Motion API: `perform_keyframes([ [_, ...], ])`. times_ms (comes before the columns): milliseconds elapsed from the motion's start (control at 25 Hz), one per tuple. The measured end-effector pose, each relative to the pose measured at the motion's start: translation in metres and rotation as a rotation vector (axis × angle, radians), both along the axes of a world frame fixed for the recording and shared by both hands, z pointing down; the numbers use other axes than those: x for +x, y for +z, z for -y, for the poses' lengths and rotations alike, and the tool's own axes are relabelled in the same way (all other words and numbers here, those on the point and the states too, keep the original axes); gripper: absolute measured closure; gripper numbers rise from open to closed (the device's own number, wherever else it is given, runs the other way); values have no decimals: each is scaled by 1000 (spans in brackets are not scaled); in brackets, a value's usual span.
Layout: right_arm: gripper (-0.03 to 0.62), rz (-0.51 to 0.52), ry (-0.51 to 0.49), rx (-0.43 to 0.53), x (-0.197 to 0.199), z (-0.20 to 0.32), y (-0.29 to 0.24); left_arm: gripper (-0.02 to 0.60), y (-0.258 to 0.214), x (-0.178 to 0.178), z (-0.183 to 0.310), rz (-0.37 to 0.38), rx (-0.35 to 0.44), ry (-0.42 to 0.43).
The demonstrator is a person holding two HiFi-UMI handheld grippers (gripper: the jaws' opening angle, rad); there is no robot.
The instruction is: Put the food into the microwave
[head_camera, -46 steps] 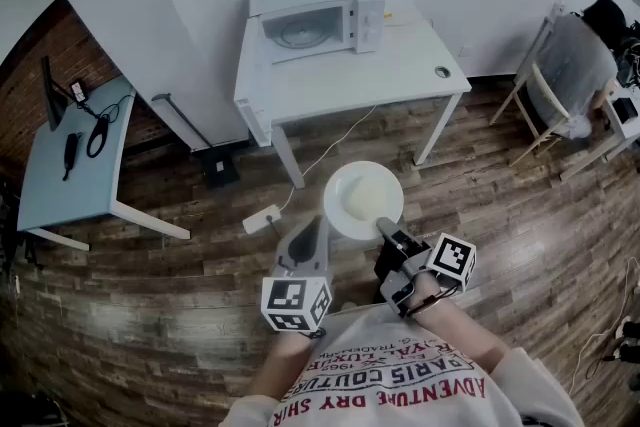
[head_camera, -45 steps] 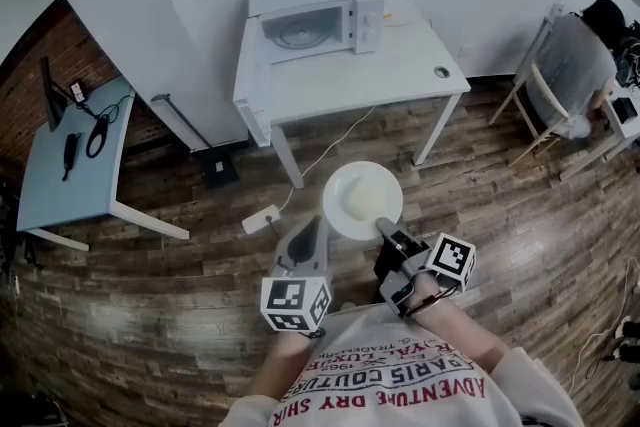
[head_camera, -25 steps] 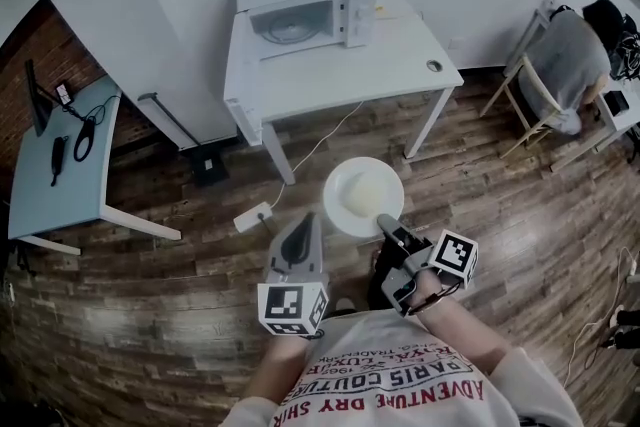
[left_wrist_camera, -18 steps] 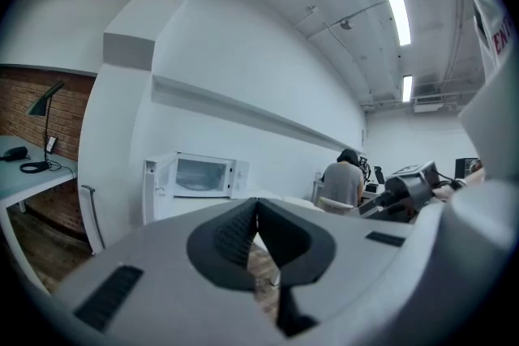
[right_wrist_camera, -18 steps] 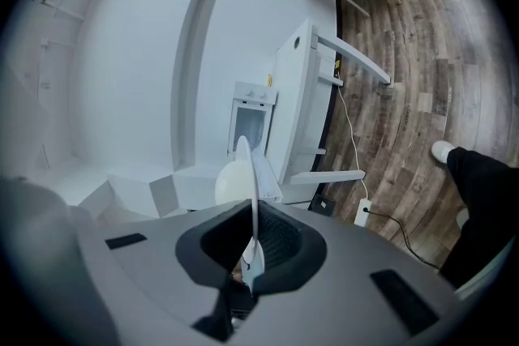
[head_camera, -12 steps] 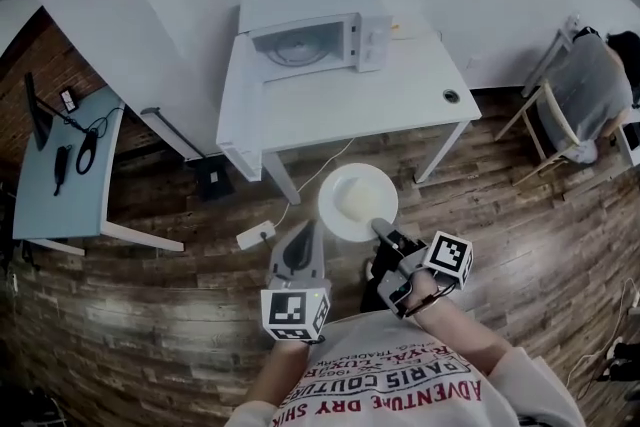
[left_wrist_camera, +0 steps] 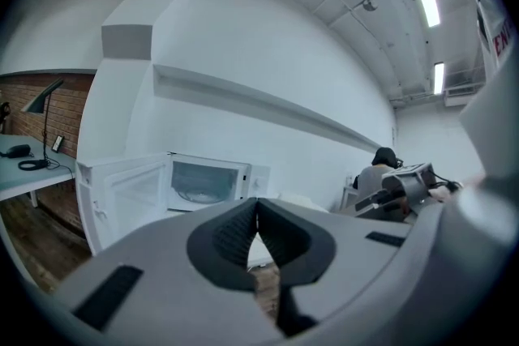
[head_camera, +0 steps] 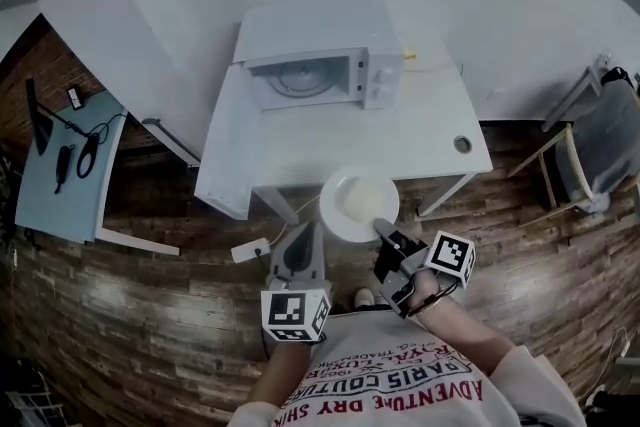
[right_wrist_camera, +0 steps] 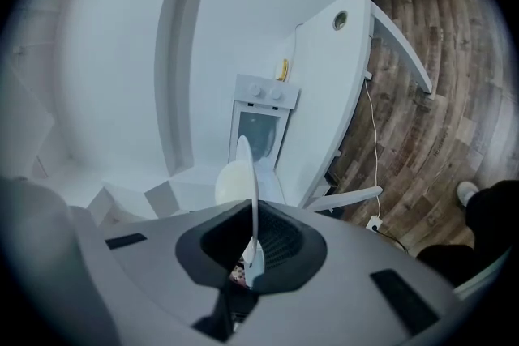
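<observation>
A white plate (head_camera: 358, 205) with a pale mound of food (head_camera: 362, 198) hangs level over the front edge of the white table (head_camera: 420, 135). My right gripper (head_camera: 383, 228) is shut on the plate's near rim. In the right gripper view the plate (right_wrist_camera: 247, 190) shows edge-on between the jaws, with the food (right_wrist_camera: 229, 182) on its left. The white microwave (head_camera: 320, 65) stands at the back of the table, its door (left_wrist_camera: 122, 198) swung open to the left and its cavity (left_wrist_camera: 203, 182) bare. My left gripper (head_camera: 300, 250) is shut and holds nothing, left of the plate.
A small round object (head_camera: 462, 144) lies on the table's right end. A pale blue side table (head_camera: 60, 165) with a cable stands at the left. A wooden chair (head_camera: 580, 165) is at the right. A power strip (head_camera: 250, 250) lies on the wooden floor.
Both grippers and the plate have moved forward to the table. The plate, earlier over the floor, now overlaps the table's front edge. The microwave looks larger and nearer.
</observation>
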State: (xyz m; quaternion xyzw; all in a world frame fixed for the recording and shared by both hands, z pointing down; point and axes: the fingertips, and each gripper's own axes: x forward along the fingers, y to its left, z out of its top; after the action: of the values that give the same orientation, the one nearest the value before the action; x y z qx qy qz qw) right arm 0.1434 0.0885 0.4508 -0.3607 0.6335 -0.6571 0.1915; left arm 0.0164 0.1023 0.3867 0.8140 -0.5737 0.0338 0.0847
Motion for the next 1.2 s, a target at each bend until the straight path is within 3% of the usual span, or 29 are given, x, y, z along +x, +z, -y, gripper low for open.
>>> perform_keyframes([
  [360,576,1,-17,-36,-5,70,15,575,12,-9,72,25,-29,-26],
  [880,576,-11,90,-64,-63,214,19,575,9,-55,243,18,-17,101],
  [1200,576,-10,142,-86,-92,280,33,575,26,-77,296,28,-62,114],
])
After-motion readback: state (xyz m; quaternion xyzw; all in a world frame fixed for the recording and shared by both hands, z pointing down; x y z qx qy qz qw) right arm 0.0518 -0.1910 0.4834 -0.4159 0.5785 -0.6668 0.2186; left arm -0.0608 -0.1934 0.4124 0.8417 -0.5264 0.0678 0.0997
